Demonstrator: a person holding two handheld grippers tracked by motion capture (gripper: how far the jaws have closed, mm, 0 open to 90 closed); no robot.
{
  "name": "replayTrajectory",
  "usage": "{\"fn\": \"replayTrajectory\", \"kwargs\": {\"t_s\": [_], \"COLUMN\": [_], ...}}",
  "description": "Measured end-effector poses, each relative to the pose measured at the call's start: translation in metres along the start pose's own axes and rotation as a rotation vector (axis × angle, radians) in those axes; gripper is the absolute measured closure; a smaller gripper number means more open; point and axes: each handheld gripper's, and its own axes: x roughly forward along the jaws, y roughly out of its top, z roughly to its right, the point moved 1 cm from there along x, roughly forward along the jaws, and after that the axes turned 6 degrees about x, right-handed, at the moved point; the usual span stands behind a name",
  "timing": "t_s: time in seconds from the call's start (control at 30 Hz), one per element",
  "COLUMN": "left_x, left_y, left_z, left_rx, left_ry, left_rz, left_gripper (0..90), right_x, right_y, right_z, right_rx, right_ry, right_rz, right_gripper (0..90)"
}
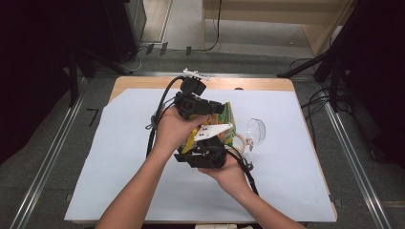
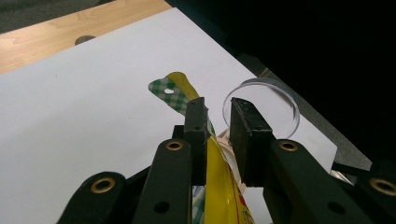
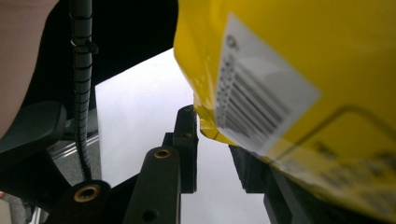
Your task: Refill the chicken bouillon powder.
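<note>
In the high view, both hands meet at the frame's centre over the white sheet covering the wooden desk, holding a yellow and green plastic snack bag off the surface. The hands and black housings cover most of the bag.

The left tool sits upper centre. In the left gripper view its jaws stand a little apart with the bag's thin yellow edge running between them, lying against the left pad; whether the right pad presses on it is hard to make out.

The right tool has the bag's lower corner between its jaws, but the bag hides the right jaw, so the grip cannot be judged.

A clear round plastic dish, right of centre, stands tilted on the sheet beside the bag.
</note>
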Motion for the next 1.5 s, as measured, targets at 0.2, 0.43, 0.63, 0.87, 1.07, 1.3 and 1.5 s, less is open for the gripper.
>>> {"fn": "replayTrajectory", "kwargs": {"t_s": [0.2, 0.43, 0.63, 0.87, 1.07, 1.3, 1.5], "left_x": [0.0005, 0.0003, -0.0015, -0.0017, -0.0023, -0.0027, 0.0005], "left_y": [0.0000, -0.0011, -0.0020, -0.0034, -0.0079, -0.0084, -0.0076], "left_z": [-0.0032, -0.0036, -0.0017, -0.0020, -0.0013, -0.0021, -0.0033], "left_rx": [-0.019, -0.018, -0.007, -0.008, -0.004, -0.005, -0.012], "left_ry": [-0.003, -0.006, 0.000, 0.001, 0.004, 0.007, -0.002], "left_rz": [-0.001, -0.004, 0.012, 0.016, 0.018, 0.014, 0.017], "left_gripper": [77.7, 77.7, 77.5, 77.5, 77.5, 77.5, 77.9], "right_x": [0.0001, 0.0015, 0.0016, 0.0027, 0.0054, 0.0062, 0.0043], "right_y": [0.0013, 0.0011, 0.0004, -0.0002, -0.0034, -0.0033, -0.0036], "right_z": [0.0016, 0.0009, 0.0012, 0.0016, 0.0011, 0.0015, 0.0032], "right_rx": [0.002, -0.005, -0.029, -0.034, -0.059, -0.064, -0.060], "right_ry": [0.008, 0.007, -0.010, -0.016, -0.031, -0.033, -0.037], "right_rz": [-0.015, -0.018, -0.013, -0.013, -0.014, -0.016, -0.026], "right_gripper": [73.7, 74.3, 75.1, 75.1, 75.5, 75.5, 75.5]}}
